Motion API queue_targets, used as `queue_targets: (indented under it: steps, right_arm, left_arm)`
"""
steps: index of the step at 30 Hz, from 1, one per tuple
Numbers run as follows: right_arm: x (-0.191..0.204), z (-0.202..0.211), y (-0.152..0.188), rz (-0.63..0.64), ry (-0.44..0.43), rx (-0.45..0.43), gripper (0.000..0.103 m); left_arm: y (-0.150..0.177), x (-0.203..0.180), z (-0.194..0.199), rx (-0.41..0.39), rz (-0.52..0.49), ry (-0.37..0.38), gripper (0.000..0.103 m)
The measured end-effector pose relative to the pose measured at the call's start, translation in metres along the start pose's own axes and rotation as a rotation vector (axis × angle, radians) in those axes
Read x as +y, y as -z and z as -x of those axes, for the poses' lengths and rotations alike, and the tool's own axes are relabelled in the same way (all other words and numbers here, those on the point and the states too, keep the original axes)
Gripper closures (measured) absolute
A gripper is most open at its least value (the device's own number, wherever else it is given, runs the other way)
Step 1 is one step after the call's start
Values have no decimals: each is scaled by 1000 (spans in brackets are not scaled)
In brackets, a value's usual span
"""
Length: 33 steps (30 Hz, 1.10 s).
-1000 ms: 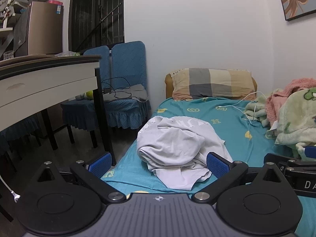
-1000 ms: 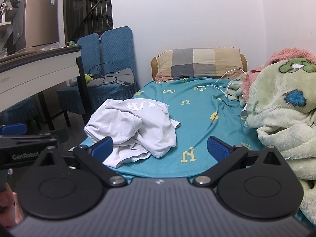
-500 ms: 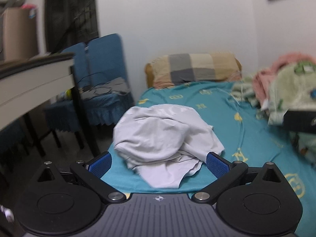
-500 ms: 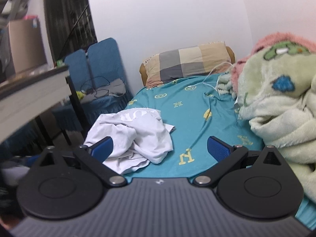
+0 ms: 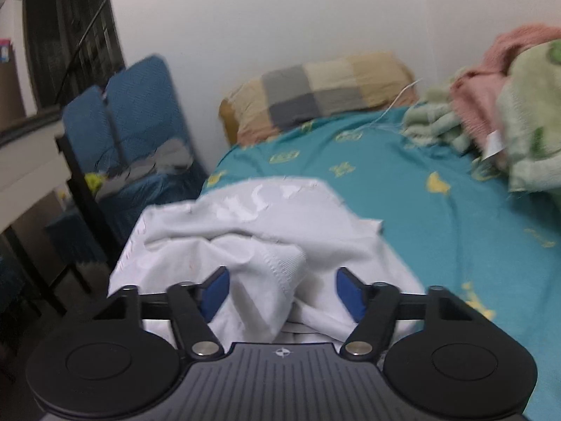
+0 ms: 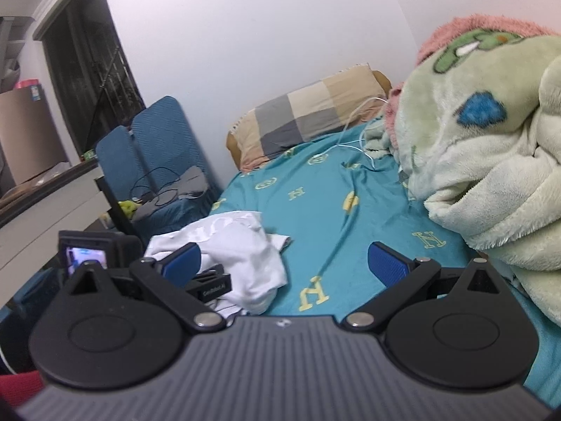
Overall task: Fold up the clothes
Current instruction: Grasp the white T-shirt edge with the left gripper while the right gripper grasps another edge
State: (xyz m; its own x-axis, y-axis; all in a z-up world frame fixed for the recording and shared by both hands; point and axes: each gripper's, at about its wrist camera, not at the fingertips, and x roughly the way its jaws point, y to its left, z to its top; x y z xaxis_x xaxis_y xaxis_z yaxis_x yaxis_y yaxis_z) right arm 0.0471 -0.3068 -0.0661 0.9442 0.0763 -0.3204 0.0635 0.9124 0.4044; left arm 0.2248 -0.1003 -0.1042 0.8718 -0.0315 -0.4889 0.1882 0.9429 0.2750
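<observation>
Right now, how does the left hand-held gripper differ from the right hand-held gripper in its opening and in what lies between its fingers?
The left hand-held gripper stands narrower, its jaws closing; the right hand-held gripper stands wide open.
A bunched fold of the white garment lies between the left one's fingers; the right one's fingers frame mostly bare teal bedsheet, with the garment at its left finger.
Both have blue pads and point along the bed toward the checked pillow.

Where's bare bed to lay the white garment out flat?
Bare teal sheet runs mid-bed, bordered by the crumpled white garment at the near left edge, the green blanket along the right, and the checked pillow at the head. A white cable trails near the pillow. The right side is crowded. Left gripper is closing around garment folds.
</observation>
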Motion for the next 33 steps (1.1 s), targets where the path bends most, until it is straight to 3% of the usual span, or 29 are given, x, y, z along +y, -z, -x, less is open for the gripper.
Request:
queue_targets:
  steps: [2, 4, 5, 12, 18, 26, 33]
  right_arm:
    - [-4, -8, 1, 7, 14, 25, 0]
    - [-6, -12, 2, 9, 18, 30, 0]
    - [-6, -13, 3, 12, 20, 27, 0]
    - [-13, -10, 13, 18, 13, 59, 0]
    - [-3, -19, 21, 28, -80, 94, 0]
    - [28, -21, 35, 129, -215, 205, 0]
    - [72, -14, 52, 270, -219, 234, 0]
  left_arm:
    - [-1, 7, -13, 10, 36, 18, 55]
    - [-4, 15, -15, 5, 65, 35, 86]
    - [-6, 20, -11, 0, 87, 45, 89]
    - [-15, 60, 95, -131, 189, 99, 91]
    - [5, 107, 176, -155, 262, 156, 92]
    - [31, 152, 186, -184, 496, 225, 92]
    - [41, 177, 185, -209, 652, 258, 92]
